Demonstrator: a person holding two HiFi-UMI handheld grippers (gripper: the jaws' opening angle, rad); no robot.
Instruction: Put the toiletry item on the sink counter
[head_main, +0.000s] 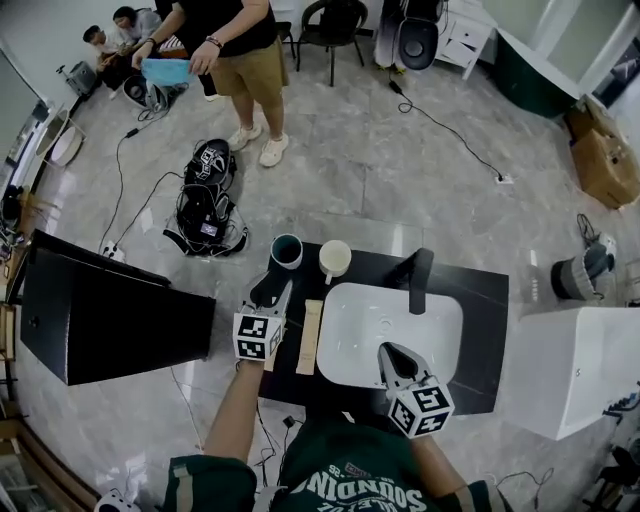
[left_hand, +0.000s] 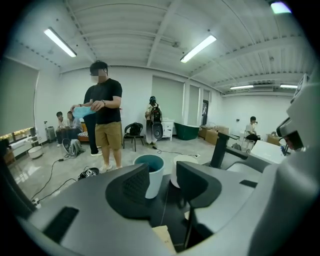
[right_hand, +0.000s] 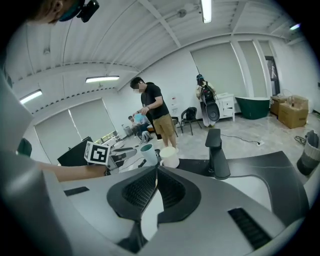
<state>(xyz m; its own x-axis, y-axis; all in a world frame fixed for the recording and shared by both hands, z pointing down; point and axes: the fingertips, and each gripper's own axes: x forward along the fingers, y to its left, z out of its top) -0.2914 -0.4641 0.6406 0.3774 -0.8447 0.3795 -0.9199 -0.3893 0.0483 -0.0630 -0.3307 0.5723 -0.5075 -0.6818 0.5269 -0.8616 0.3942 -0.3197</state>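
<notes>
grey tiled floor (head_main: 400, 170) of a large room, with a dark sink counter (head_main: 480, 300) carrying a white basin (head_main: 360, 315), a black faucet (head_main: 420, 280), a teal cup (head_main: 286, 251) and a white cup (head_main: 335, 260). the toiletry item (head_main: 309, 337), a slim tan box, lies flat on the counter just left of the basin. we see the left gripper (head_main: 272, 292) just beside it, jaws partly apart with nothing between them. the right gripper (head_main: 389, 352) hangs over the basin, jaws together and empty. we judge the placing done; the next move calls for drawing the left gripper clear without nudging the box or the cups.
</notes>
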